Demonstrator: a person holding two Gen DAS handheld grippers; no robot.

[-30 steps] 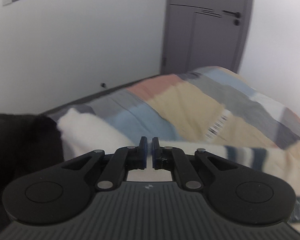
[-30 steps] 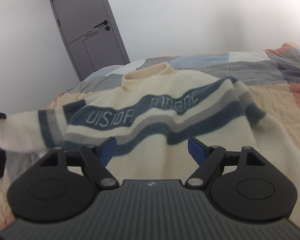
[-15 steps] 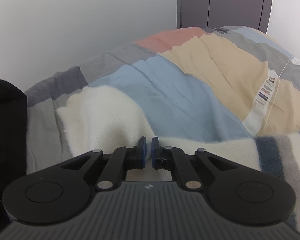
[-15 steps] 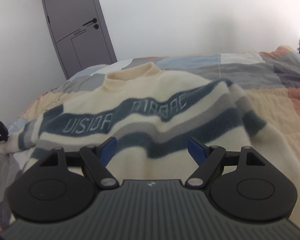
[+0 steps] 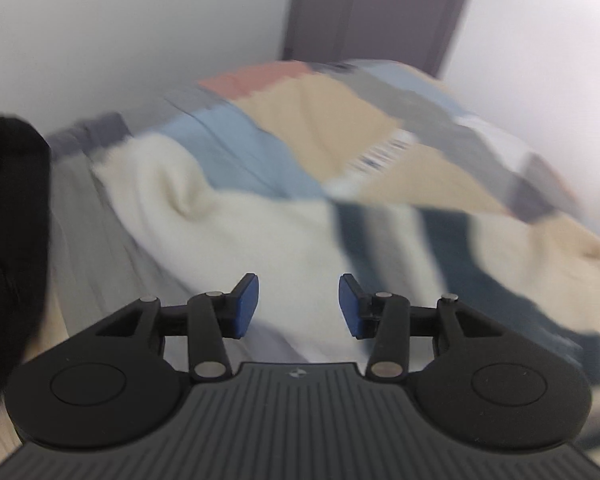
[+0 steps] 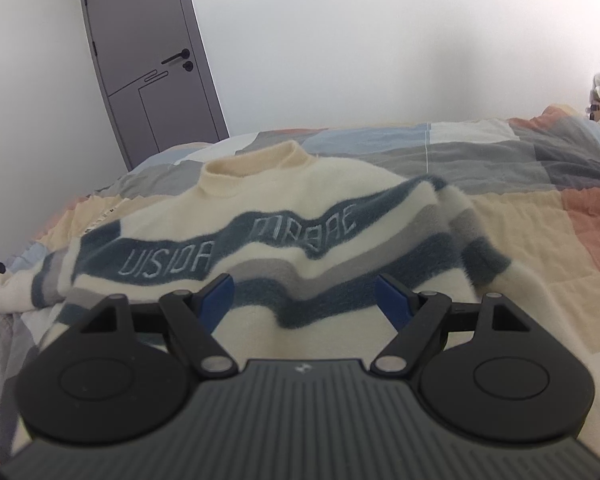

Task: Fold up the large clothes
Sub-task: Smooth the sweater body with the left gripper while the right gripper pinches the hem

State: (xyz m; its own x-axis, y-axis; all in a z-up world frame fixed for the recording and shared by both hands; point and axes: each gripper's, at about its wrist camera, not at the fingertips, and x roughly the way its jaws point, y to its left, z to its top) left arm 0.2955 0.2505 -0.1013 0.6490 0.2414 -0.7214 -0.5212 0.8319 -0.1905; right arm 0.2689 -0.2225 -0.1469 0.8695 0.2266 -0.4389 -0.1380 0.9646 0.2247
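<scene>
Both tongs stand released. Left tongs (image 5: 299, 306) have just been opening; their blue pads (image 5: 246, 306) are apart, above the sweater's (image 6: 300, 208) sleeve (image 5: 236, 224) without pressing it. Right tongs (image 6: 304, 300) gape wide over the sweater's hem, gripping nothing.

Fluffy and cream, the sweater lies front up and spread out on the bed (image 6: 520, 216), with wavy blue and grey bands across the chest, pale stitched lettering in the upper blue band, and a ribbed round collar (image 6: 256, 162) pointing toward the far wall. One sleeve stretches out to the left, its plain cream cuff end lumpy and creased; the left view is blurred. The bed's quilt is a soft patchwork of tan, grey, light blue and salmon rectangles. Behind it stand white walls and a flat grey door (image 6: 152, 60) with a dark lever handle.
</scene>
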